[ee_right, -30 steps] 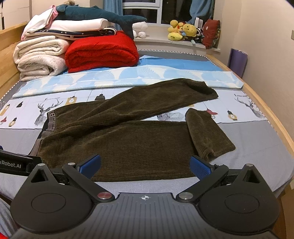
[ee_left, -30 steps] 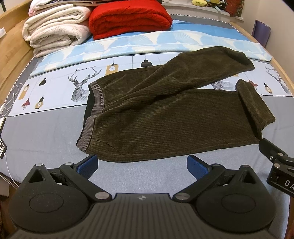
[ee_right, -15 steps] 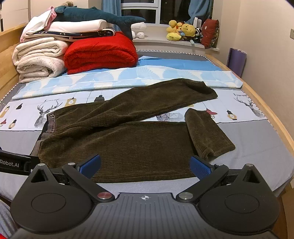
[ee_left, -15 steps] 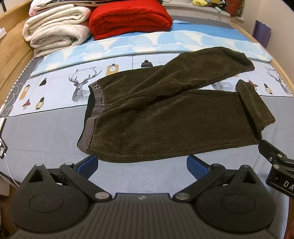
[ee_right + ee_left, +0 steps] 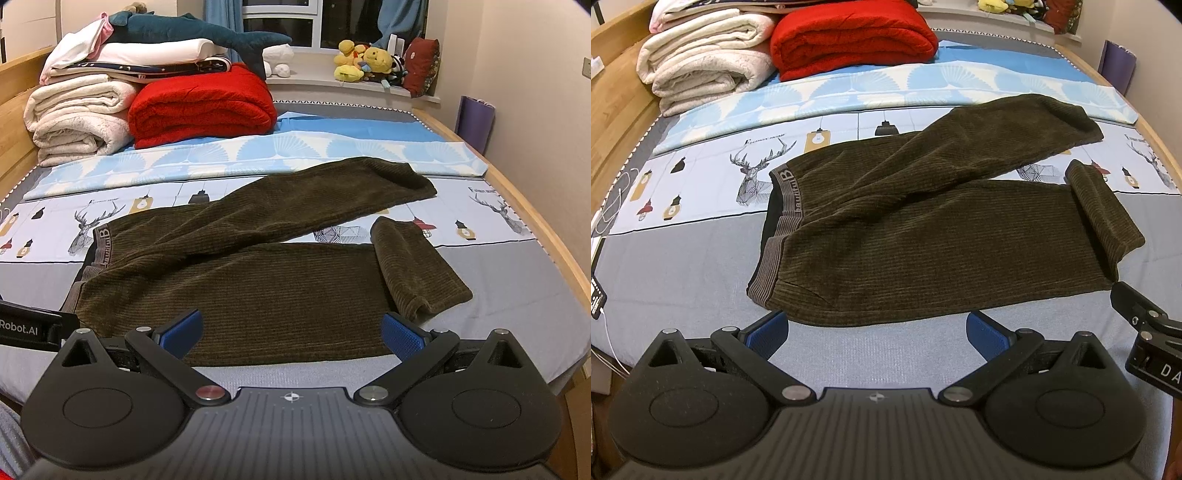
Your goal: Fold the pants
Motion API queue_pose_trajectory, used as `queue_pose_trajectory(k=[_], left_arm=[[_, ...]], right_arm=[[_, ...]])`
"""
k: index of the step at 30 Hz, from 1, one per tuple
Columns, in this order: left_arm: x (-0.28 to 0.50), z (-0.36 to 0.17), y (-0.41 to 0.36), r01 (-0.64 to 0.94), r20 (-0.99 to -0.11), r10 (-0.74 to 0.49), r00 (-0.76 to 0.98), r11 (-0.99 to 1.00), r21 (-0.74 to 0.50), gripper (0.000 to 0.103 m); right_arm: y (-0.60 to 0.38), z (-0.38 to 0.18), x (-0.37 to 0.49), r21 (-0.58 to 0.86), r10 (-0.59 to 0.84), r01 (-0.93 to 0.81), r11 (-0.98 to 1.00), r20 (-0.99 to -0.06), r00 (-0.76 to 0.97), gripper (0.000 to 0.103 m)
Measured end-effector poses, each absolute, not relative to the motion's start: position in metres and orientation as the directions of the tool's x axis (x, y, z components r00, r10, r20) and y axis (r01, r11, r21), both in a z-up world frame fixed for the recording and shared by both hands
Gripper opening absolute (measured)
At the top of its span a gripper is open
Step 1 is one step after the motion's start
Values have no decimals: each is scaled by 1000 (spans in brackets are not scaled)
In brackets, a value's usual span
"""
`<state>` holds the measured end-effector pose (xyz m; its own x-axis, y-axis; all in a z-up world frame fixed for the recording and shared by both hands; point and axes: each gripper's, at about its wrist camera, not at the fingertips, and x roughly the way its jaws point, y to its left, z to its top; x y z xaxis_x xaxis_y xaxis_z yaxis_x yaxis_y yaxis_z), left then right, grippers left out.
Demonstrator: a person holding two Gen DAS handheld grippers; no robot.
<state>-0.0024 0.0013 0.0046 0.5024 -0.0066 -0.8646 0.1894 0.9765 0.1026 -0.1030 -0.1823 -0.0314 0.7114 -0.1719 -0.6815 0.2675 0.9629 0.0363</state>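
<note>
Dark olive corduroy pants (image 5: 923, 236) lie flat on the bed, waistband (image 5: 783, 221) to the left, legs to the right. The far leg (image 5: 1015, 136) angles away; the near leg's cuff end (image 5: 1104, 218) is folded back on itself. My left gripper (image 5: 877, 332) is open and empty, just short of the pants' near edge by the waistband corner. My right gripper (image 5: 291, 332) is open and empty over the near leg's front edge (image 5: 288, 317). The right gripper's body shows in the left wrist view (image 5: 1145, 332).
Folded white blankets (image 5: 77, 114) and a red blanket (image 5: 199, 103) are stacked at the head of the bed. A wooden bed frame (image 5: 546, 229) runs along the right side. A white cable (image 5: 613, 210) lies at the left edge. Plush toys (image 5: 365, 59) sit on the windowsill.
Both grippers have crept slightly forward toward the pants; the view barely shifts. The pants have not moved.
</note>
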Motion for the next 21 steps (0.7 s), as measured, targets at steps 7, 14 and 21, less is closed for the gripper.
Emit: queue_pose_trajectory(k=[7,14,21], left_arm=[[-2,4,1,188,-865,-5,502,977,103,103],[-1,3,1,192,-866,-6,500,976,104,103],[0,1,2,195,-869,-8,495,975,103,103]], right_arm=[[-183,-32,-103,37,-171,266,963,-682,711,102],[-184,-33,-103,39,-170,268,963,-684,709,102],[-185,-34,-102,38,-170,268,963,-686,708,102]])
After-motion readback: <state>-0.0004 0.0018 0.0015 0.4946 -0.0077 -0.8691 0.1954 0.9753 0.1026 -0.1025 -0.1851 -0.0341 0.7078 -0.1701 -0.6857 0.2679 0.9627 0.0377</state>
